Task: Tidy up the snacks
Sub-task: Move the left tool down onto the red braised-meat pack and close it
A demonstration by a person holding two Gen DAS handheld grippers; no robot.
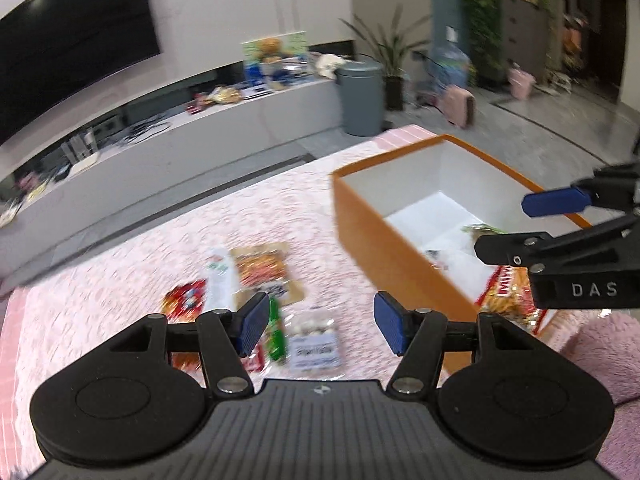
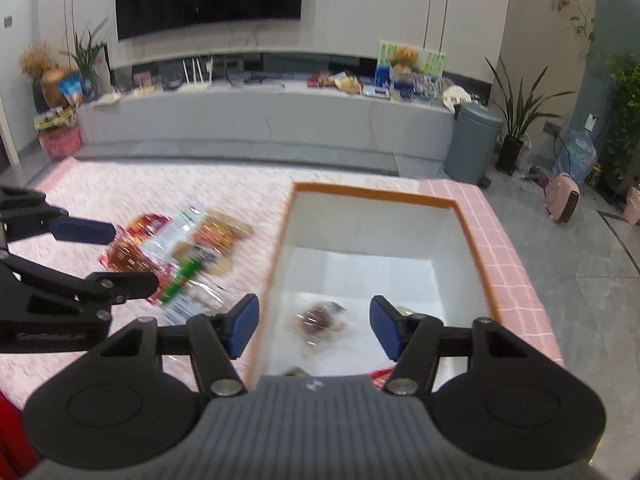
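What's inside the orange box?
The orange box holds a clear packet with something brownish and a red-yellow bag. The right gripper hides its near end.

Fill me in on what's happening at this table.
A person with a gripper in each hand is sorting snacks into an orange box. A few packets already lie inside it, among them a clear one. A pile of snack packets waits on the pink tablecloth. The left gripper hangs open over the pile; the right gripper is open above the box, holding nothing.
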